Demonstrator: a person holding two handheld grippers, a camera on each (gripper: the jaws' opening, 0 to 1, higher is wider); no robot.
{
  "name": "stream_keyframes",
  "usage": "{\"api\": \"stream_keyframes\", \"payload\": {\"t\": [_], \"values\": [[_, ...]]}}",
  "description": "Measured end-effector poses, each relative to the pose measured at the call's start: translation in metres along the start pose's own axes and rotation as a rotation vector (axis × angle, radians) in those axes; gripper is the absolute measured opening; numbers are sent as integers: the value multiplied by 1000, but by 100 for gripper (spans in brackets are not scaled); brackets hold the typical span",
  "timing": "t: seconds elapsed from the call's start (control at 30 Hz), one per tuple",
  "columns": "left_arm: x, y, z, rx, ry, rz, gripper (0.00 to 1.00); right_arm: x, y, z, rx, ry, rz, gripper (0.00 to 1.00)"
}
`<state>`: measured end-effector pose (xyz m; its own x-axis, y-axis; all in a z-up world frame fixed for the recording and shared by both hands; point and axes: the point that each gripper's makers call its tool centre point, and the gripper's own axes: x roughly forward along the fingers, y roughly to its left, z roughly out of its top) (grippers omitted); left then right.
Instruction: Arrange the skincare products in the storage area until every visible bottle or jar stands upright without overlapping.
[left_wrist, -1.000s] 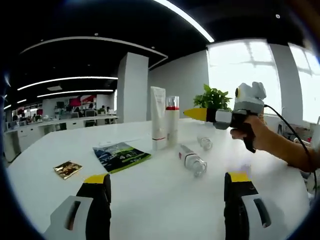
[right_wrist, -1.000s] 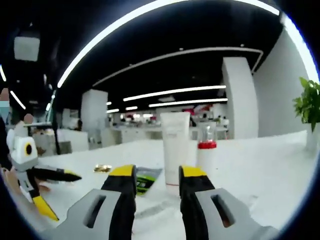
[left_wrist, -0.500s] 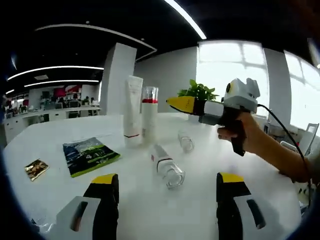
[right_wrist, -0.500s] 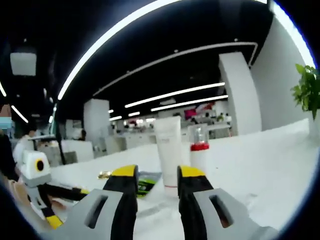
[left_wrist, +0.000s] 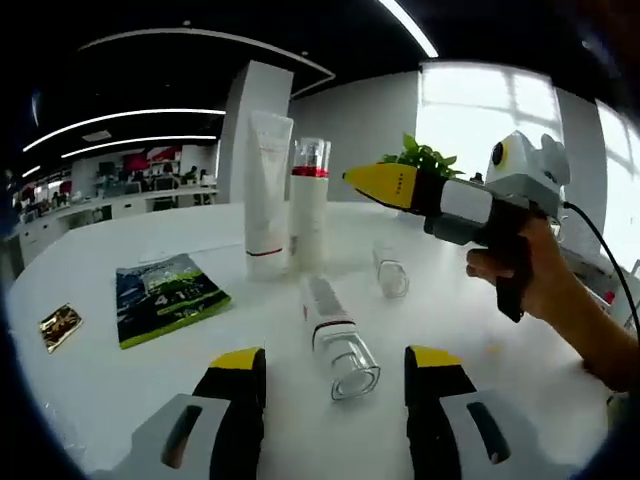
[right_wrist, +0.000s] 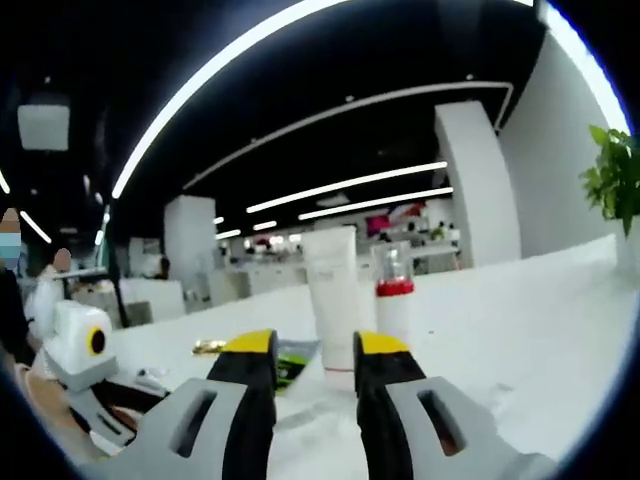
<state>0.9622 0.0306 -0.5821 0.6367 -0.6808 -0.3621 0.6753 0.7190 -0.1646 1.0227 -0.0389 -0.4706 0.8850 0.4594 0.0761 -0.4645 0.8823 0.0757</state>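
No label reads legibly to me. Tube and pump bottle upright; clear bottle lying, apparently empty. My left gripper and right gripper gape, holding nothing.

No text, brand or number could be read. The green packet on the white table carried pale lettering across its dark middle, too blurred to make out. The tall white tube bore only a thin red band near its base, and the clear lying bottle a dark-edged label, both illegible
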Motion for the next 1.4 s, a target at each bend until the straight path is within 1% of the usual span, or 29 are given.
{"api": "stream_keyframes", "payload": {"t": [0.03, 0.07, 0.13, 0.27, 0.37, 0.4, 0.47, 0.6, 0.63, 0.7, 0.77, 0.83, 0.9, 0.97, 1.03, 1.1, 1.13, 1.17, 1.2, 1.23, 1.27, 1.3, 1.33, 1.37, 1.4], "values": [[1, -1, -2, 13, 12, -4, 56, 0, 0, -1, 1, 0, 1, 28], [1, 0, -7, 32, 32, 6, 54, 0, 0, -1, 3, 0, 1, 28], [0, -1, -11, 79, 47, 14, 48, 0, 0, -2, 18, 1, 5, 28], [0, 0, -11, 89, 46, 10, 40, 0, -1, -2, 29, -1, 3, 27], [1, 1, -9, 94, 36, 4, 25, 0, -3, -2, 30, -6, -3, 27], [0, 0, -9, 125, 33, 9, 23, 0, -4, -2, 31, -6, -4, 27], [-3, -2, -9, 121, 31, 16, 22, 0, -4, -3, 32, -3, -6, 26], [-8, -2, -9, 103, 41, 22, 20, 3, -4, -6, 37, 7, 2, 26], [-11, -2, -10, 76, 55, 20, 20, 3, -3, -6, 37, 6, 9, 26], [-12, 0, -8, 34, 64, 10, 20, 3, 0, -5, 37, -2, 21, 26], [-16, 3, -4, -3, 62, 3, 20, 3, 2, -3, 34, -11, 32, 26], [-23, 1, -3, -26, 67, -18, 19, 2, 8, 1, 27, -33, 64, 25], [-29, 7, 1, -65, 68, -19, 19, 0, 13, 5, 35, -54, 82, 25], [-37, 9, 7, -85, 42, -19, 19, -1, 18, 7, 31, -65, 98, 25], [-49, 13, 18, -147, -32, -30, 19, 0, 22, 6, 20, -68, 117, 26], [-53, 21, 29, -184, -79, -35, 19, 0, 27, 5, 13, -66, 133, 26], [-58, 30, 35, -201, -112, -31, 19, 0, 30, 4, 7, -64, 141, 26], [-61, 36, 39, -212, -137, -25, 19, 1, 34, 3, -6, -62, 154, 27], [-65, 47, 45, -231, -170, -21, 19, 1, 38, 2, -22, -60, 166, 27], [-68, 52, 48, -251, -189, -19, 19, 1, 41, 2, -35, -62, 177, 28], [-67, 48, 51, -271, -205, -23, 19, 1, 45, 2, -49, -64, 188, 29], [-67, 47, 53, -286, -224, -37, 19, 1, 48, 2, -67, -66, 200, 30], [-71, 48, 57, -316, -251, -65, 19, 1, 53, 3, -93, -70, 214, 31], [-73, 49, 58, -347, -259, -80, 19, 0, 60, 3, -130, -78, 231, 33], [-75, 49, 57, -380, -255, -104, 19, 0, 65, 3, -154, -84, 244, 35]]}}
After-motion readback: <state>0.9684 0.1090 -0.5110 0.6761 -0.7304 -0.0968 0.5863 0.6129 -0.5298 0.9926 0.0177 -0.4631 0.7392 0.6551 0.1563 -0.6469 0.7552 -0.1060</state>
